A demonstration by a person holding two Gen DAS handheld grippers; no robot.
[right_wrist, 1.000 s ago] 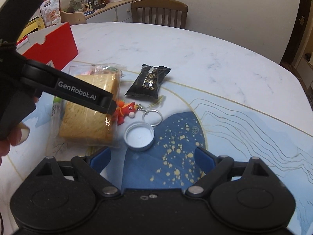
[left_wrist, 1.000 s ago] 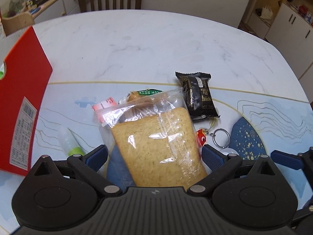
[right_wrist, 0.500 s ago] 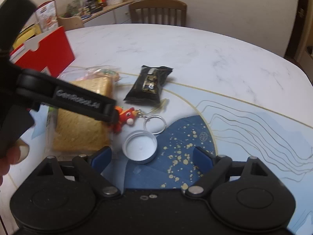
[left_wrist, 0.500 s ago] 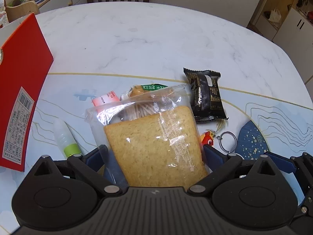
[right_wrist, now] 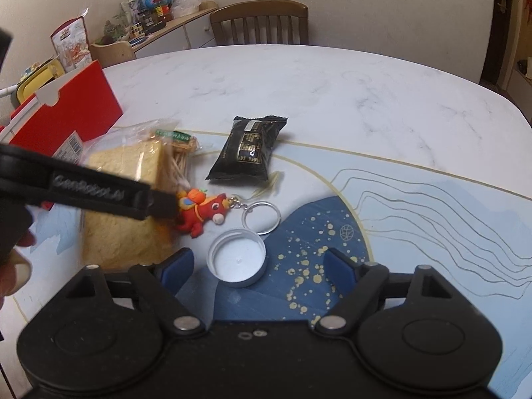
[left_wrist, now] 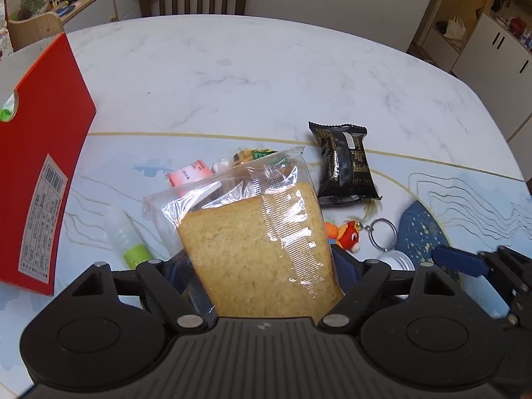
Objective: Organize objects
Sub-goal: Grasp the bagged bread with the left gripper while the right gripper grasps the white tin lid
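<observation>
A slice of bread in a clear bag [left_wrist: 256,249] fills the gap of my left gripper [left_wrist: 259,264]. Its jaws are closing, and both blue pads lie against the bag's sides. From the right wrist the same bread [right_wrist: 123,232] looks blurred behind a left finger [right_wrist: 99,193]. A white bottle cap [right_wrist: 237,259] lies open side up on the blue mat patch. My right gripper [right_wrist: 257,264] straddles it; its jaws are closing and the pads stand clear of the cap.
A black snack packet [left_wrist: 344,163], a red horse keychain [right_wrist: 202,212] with a ring, a white bottle with green cap [left_wrist: 124,236] and a pink packet [left_wrist: 189,173] lie nearby. A red box [left_wrist: 40,153] stands left. A chair [right_wrist: 259,23] is beyond the table.
The left jaws have come in from wide apart onto the sides of the bread bag. The right jaws have narrowed a little around the cap, which now sits closer between them.
</observation>
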